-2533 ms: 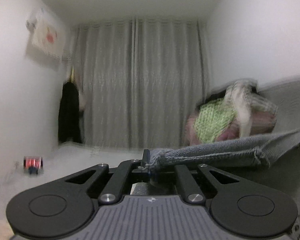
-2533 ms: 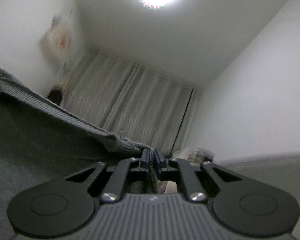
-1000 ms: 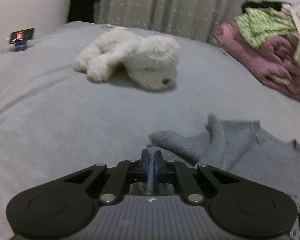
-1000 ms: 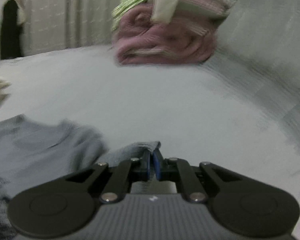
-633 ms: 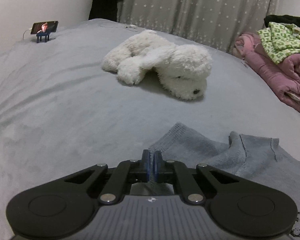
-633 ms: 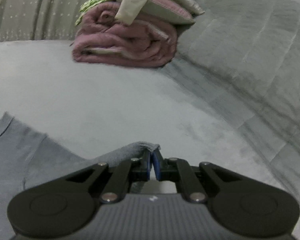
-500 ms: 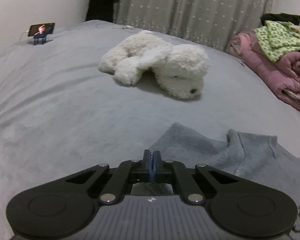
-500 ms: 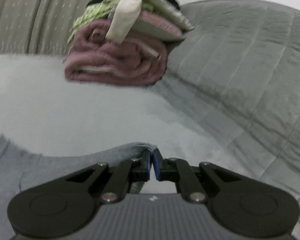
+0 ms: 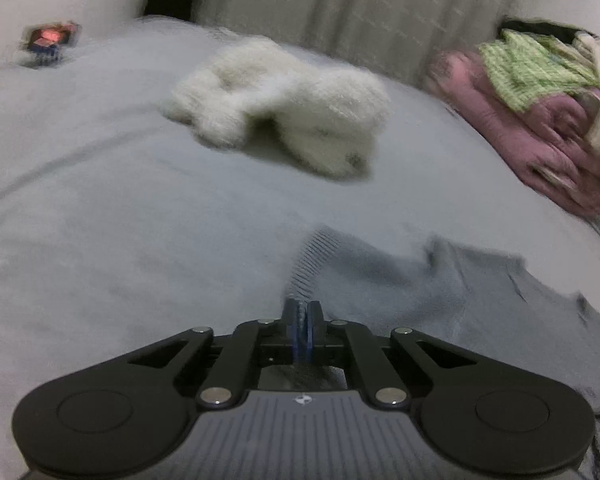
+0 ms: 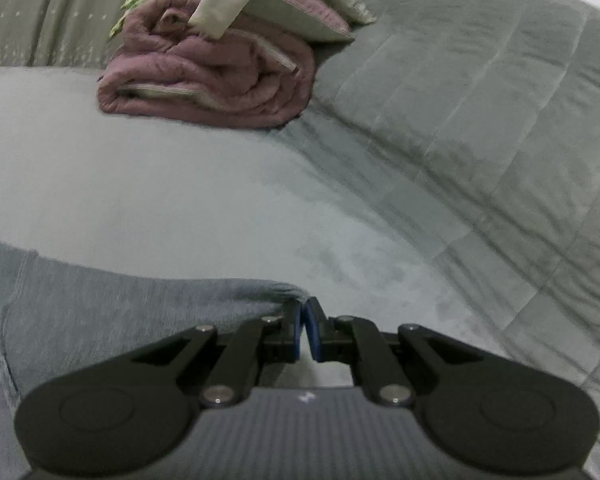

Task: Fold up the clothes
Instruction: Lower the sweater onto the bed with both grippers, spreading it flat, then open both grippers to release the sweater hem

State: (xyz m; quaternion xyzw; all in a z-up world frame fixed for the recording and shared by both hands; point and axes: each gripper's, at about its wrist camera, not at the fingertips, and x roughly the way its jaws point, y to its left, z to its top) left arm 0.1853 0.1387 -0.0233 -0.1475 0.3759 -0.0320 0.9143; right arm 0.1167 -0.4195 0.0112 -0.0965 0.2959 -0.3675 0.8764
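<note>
A grey knit sweater lies spread on the grey bed. My left gripper is shut on its ribbed edge, low over the bed. In the right wrist view the same sweater lies at the lower left. My right gripper sits at the sweater's other corner with its jaws a narrow gap apart; the cloth lies against the left finger, and I cannot tell whether it is still pinched.
A white plush toy lies beyond the sweater. A pile of pink and green bedding sits at the back right, also in the right wrist view. A phone on a stand is at the far left. A quilted grey headboard rises on the right.
Both grippers came down from holding the sweater up in the air and laid it on the bed. The right jaws have parted slightly in the last half second.
</note>
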